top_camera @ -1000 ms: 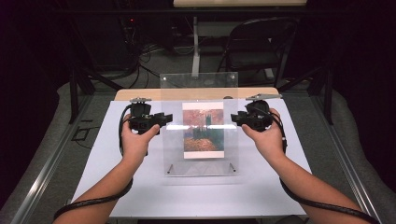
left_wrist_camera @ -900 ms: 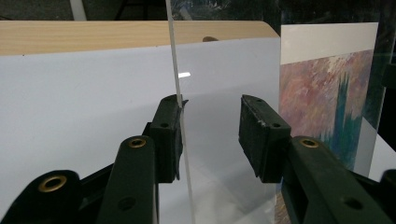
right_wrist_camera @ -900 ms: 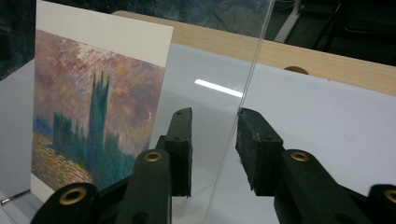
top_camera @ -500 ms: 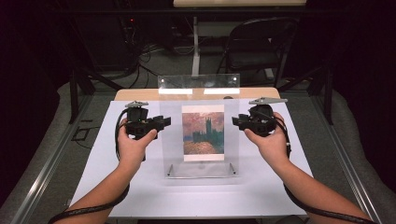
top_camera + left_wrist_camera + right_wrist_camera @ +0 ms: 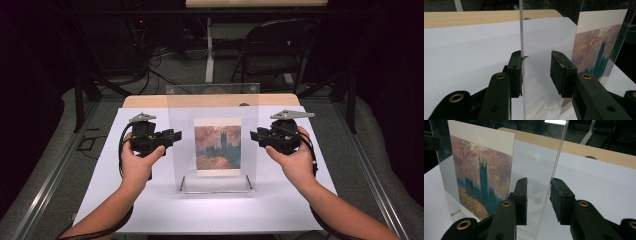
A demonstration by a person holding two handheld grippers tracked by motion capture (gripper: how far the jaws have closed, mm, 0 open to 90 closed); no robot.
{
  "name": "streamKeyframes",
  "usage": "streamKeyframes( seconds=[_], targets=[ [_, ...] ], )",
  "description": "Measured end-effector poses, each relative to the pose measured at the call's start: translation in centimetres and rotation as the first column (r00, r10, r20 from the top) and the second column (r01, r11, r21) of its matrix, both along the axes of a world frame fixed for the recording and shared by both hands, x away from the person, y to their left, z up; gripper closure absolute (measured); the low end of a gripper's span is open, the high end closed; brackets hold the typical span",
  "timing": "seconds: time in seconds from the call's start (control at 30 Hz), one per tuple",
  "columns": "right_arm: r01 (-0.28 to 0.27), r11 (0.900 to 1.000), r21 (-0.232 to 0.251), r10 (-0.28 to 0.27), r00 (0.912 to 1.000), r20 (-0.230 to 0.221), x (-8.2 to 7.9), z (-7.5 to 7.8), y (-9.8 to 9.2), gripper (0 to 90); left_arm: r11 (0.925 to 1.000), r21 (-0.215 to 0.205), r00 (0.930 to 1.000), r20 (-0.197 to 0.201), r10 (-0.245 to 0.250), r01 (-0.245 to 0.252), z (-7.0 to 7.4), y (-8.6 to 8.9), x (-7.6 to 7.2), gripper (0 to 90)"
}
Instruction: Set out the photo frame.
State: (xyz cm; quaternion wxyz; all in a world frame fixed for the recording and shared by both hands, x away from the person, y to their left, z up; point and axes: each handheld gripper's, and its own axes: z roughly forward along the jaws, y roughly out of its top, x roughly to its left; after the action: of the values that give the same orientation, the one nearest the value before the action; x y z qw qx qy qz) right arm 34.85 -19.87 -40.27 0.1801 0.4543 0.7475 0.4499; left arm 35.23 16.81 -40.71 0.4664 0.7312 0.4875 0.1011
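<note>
A clear acrylic panel (image 5: 212, 107) with a painting print (image 5: 217, 147) of a dark tower under a pink sky stands upright mid-table on a clear foot (image 5: 215, 189). My left gripper (image 5: 176, 135) is at its left edge. In the left gripper view the panel's edge (image 5: 522, 37) touches one pad (image 5: 515, 72) while the other pad (image 5: 560, 72) stands apart; these jaws have just been closing, with the panel between them. My right gripper (image 5: 255, 134) is at the right edge, where the panel (image 5: 557, 157) leans on one pad (image 5: 561, 197) and the other pad (image 5: 521, 195) is off it.
A white sheet (image 5: 300, 200) covers the table, with a bare wooden strip (image 5: 145, 101) along the far edge. Behind the panel's top, a clear strip with corner screws (image 5: 212, 89) shows. A folding chair (image 5: 272, 50) and cables lie beyond the table.
The panel has tipped from leaning back to nearly upright. Both hands have shifted a little with it, each staying at its side edge.
</note>
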Motion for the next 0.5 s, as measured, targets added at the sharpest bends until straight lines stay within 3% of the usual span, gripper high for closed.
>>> streamKeyframes(
  seconds=[0.27,0.5],
  targets=[
    [-0.040,0.999,0.020,0.040,0.9989,0.024,-2.6,0.1,-0.4,68.1,0.9964,-0.052,0.9976,0.025,-0.065,0.066,-0.4,1.0,-2.3,62.8],
    [-0.069,0.997,0.039,0.067,0.9972,0.034,-3.9,-0.2,-0.8,67.9,0.9950,-0.067,0.9967,0.038,-0.072,0.075,-0.8,0.8,-3.7,59.3]
  ],
)
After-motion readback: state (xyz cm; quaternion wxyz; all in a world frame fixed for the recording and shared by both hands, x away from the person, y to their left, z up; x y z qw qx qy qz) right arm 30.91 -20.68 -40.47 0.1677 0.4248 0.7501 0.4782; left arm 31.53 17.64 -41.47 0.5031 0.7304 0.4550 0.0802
